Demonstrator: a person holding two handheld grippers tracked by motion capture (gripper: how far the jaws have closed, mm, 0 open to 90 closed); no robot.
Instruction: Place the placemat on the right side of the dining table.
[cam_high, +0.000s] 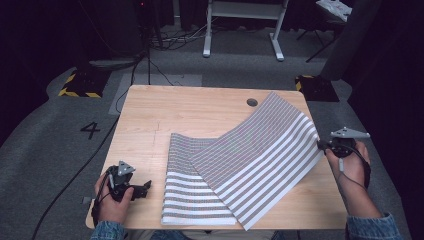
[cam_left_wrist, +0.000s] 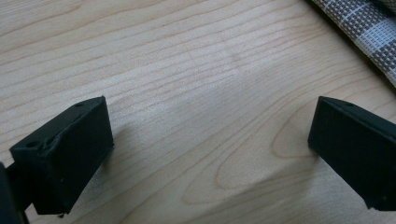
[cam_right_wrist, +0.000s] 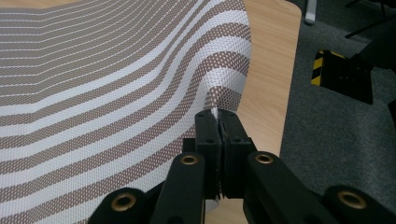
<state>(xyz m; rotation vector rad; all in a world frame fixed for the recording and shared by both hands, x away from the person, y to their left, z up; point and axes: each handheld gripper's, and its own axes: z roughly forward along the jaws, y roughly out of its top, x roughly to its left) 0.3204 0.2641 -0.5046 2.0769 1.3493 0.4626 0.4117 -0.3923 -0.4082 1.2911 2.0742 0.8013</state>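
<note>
your right gripper (cam_right_wrist: 218, 116) has its jaws pinched tight on the edge of the mat (cam_high: 250, 160), out at about 3 o'clock on the table (cam_high: 150, 120), and it holds that edge lifted while the rest of the mat lies across the centre and toward 6 o'clock. the grip is only on a thin bit of the rim, right at the fingertips, so a quick pull could let the weave slide out and the raised half would flop back wherever it likes. the lower layer is held by nothing but its own weight; drag the top half sideways and you will likely skew it or push it over the near edge, where it already sits close. your left gripper (cam_high: 131, 189) rests low at about 8 o'clock with its jaws spread wide and nothing between them, just bare wood, and the mat's edge is beside it, not touching, so it cannot steady anything from there. the mat looks like a coarse open mesh in brown and white stripes, fairly stiff: it bends in one broad smooth curve rather than crumpling, so expect it to spring back when released. the table is pale wood with visible grain, smooth enough that the mat will probably slip easily.
</note>
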